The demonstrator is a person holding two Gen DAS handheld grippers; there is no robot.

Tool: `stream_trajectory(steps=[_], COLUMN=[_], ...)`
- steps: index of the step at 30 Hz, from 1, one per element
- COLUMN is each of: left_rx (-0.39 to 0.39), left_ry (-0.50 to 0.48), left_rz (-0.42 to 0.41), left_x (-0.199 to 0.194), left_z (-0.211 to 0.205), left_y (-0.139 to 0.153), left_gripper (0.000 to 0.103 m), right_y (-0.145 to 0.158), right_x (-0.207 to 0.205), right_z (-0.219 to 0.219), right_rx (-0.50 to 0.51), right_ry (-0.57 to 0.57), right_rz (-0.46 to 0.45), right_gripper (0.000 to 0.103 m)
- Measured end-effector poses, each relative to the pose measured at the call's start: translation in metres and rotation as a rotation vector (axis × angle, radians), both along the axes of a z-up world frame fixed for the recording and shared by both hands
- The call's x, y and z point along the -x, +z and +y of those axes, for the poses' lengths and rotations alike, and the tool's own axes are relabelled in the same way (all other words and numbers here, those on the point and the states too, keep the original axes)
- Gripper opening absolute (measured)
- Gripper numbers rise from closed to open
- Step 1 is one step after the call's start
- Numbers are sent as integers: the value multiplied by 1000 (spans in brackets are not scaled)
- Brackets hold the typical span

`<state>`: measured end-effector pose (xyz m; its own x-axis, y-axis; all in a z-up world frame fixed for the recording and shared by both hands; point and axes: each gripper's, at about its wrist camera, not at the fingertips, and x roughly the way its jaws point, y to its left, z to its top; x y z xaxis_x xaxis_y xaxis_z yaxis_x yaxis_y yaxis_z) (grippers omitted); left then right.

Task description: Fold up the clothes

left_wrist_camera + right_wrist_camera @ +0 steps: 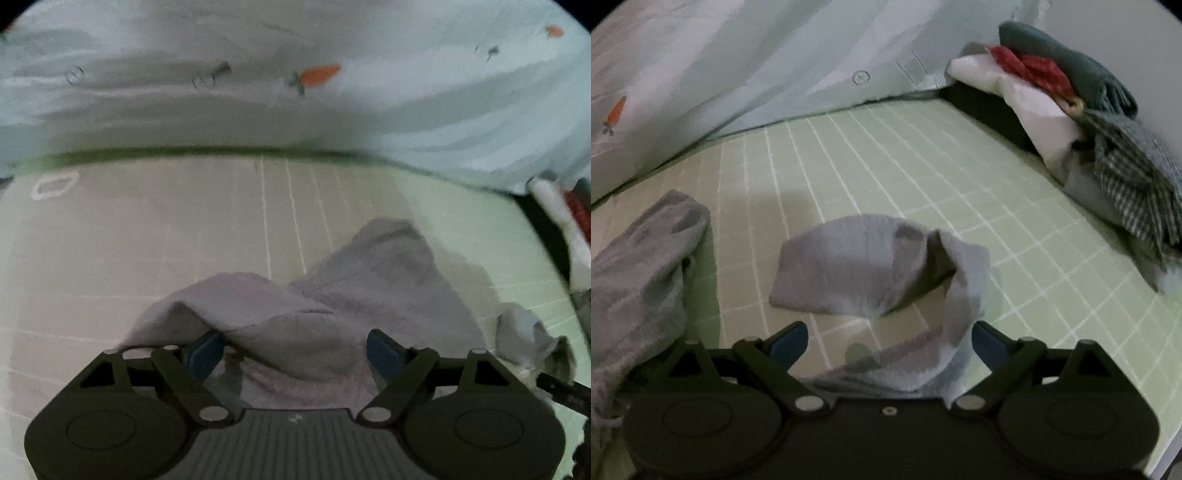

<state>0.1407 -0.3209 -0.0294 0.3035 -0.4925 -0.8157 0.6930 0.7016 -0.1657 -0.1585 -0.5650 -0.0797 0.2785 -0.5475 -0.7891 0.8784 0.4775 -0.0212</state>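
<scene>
A grey garment [388, 280] lies crumpled on the green grid mat [147, 240]. One fold of it is draped over and between the fingers of my left gripper [294, 354], which stands open with its blue pads [205, 354] wide apart. In the right wrist view a lighter grey end of the garment [857, 269] curls up, blurred, in front of my right gripper [889, 345]. That gripper is open too, and the cloth runs down between its spread fingers. More grey cloth [639, 266] lies at the left of that view.
Pale bedding with a carrot print [317, 75] rises along the mat's far edge. A pile of clothes [1089, 122], white, red, dark teal and checked, sits at the mat's far right corner. Bare mat [923, 166] stretches beyond the garment.
</scene>
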Motion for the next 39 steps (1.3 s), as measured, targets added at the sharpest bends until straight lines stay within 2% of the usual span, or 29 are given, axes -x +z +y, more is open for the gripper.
stream_trajectory(steps=[1, 2, 3, 5, 8, 12, 14, 16, 19, 20, 21, 22, 23, 24, 27, 30, 34, 36, 39], left_rx=[-4, 2, 10, 47, 134, 256, 301, 301, 238, 217, 199, 201, 204, 204, 153, 93, 134, 153, 159], left_ry=[3, 6, 9, 32, 87, 272, 438, 626, 815, 835, 849, 828, 808, 789, 738, 697, 654, 618, 585], left_rz=[15, 39, 65, 116, 78, -23, -51, -43, 16, 16, 16, 17, 21, 26, 45, 62, 111, 134, 120], left_x=[1, -2, -5, -13, -24, -62, -89, -115, -133, -130, -127, -121, -115, -110, -96, -81, -55, -43, -26], left_z=[-3, -5, -7, -5, 16, 63, 95, 131, 170, 177, 184, 188, 193, 196, 201, 200, 209, 212, 217], left_y=[-4, -8, -13, -15, 5, 49, 58, 50, 26, 23, 19, 18, 17, 16, 13, 5, 0, 0, 1], left_gripper=[83, 68, 40, 7, 5, 4, 4, 3, 6, 13, 25, 32, 43, 50, 59, 61, 62, 66, 72], right_y=[-1, -2, -3, -4, -4, -5, -6, -6, -5, -3, -2, -1, 0, 1, 3, 4, 4, 1, -2], right_x=[0, 0, -1, -2, -4, -10, -14, -20, -30, -34, -38, -43, -47, -52, -71, -89, -97, -96, -95], right_z=[0, 1, 2, 2, 3, 5, 6, 10, 16, 17, 19, 20, 22, 22, 24, 29, 40, 44, 50], right_rx=[-3, -4, -4, -1, 3, 11, 15, 24, 26, 31, 38, 41, 44, 41, 18, 7, -13, -22, -33], right_ry=[-4, -6, -8, -8, -7, 10, 28, 55, 100, 115, 130, 144, 157, 168, 213, 270, 319, 328, 341], right_rz=[4, 11, 18, 32, 53, 81, 94, 104, 106, 109, 113, 110, 104, 95, 53, 31, -4, 7, 30], right_gripper=[96, 96, 96, 96, 96, 96, 96, 96, 96, 96, 96, 96, 96, 96, 96, 97, 97, 97, 97])
